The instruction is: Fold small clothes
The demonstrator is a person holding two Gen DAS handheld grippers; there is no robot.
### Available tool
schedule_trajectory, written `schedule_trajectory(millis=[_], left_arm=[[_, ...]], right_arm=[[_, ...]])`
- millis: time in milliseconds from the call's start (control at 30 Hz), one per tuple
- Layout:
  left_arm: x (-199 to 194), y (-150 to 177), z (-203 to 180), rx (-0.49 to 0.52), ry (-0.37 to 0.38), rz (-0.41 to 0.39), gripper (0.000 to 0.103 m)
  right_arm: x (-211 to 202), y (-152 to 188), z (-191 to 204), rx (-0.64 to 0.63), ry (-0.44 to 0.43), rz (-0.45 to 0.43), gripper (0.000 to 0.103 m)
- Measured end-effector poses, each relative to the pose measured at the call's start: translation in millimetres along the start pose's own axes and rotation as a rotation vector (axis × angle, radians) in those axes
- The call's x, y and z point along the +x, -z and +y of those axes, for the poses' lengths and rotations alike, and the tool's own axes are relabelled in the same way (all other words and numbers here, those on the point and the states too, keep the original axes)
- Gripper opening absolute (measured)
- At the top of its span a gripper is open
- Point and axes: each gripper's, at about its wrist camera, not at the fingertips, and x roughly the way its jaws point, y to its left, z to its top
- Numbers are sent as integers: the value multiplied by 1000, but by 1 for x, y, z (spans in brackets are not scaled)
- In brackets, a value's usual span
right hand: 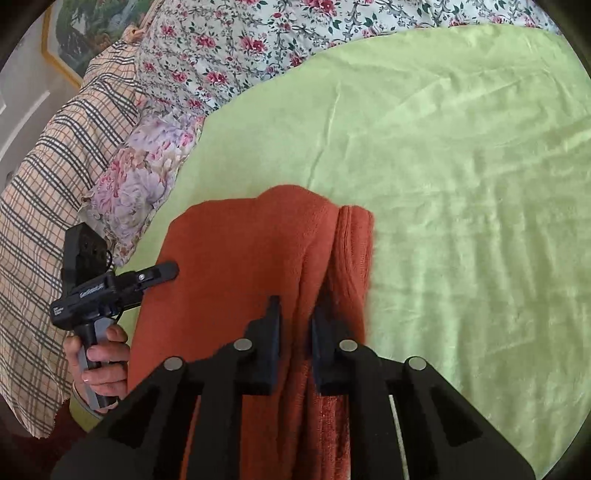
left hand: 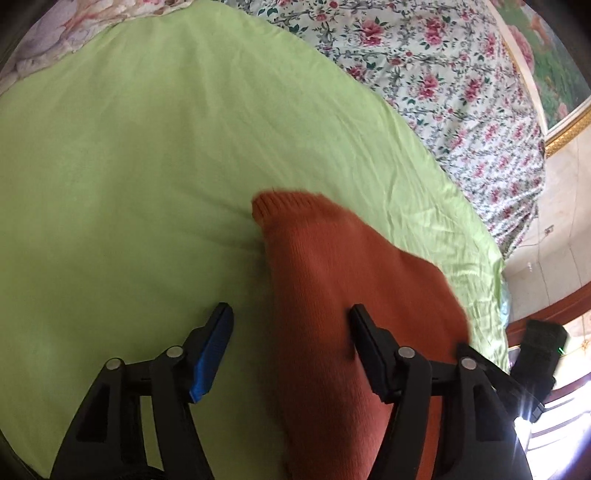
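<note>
An orange knitted garment (left hand: 332,266) lies on a light green sheet (left hand: 129,166), its ribbed cuff (left hand: 269,205) pointing away from me. My left gripper (left hand: 291,312) hovers over the garment's left edge with its jaws wide open and nothing pinched; one finger is over the sheet, the other over the knit. In the right wrist view the garment (right hand: 236,251) shows a raised fold running lengthwise. My right gripper (right hand: 295,306) is shut on that fold, with knit bunched between the pads. The left gripper (right hand: 168,271) shows side-on at the garment's left edge, held by a hand (right hand: 103,354).
A floral quilt (left hand: 461,92) covers the bed beyond the green sheet. A peony-print pillow (right hand: 140,173) and a checked cloth (right hand: 55,177) lie at the left. The bed's edge drops off at the right (left hand: 498,258) toward a tiled floor. A framed picture (right hand: 85,29) hangs behind.
</note>
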Motion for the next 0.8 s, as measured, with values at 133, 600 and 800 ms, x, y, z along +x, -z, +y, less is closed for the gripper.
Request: schedule_trajectory(millis=[133,600,800], left_arm=[[10,-19,-10,71,-71,-21,36],[-30,-28,-28,142,-99,-99,21],[-93,83,-39,238,-113,-124,40]], right_arm=[[-35,14,11,-52,4,-98,12],[-30,23,-9,61,20,-48,18],[-58,48,0,42,-16,-53,20]])
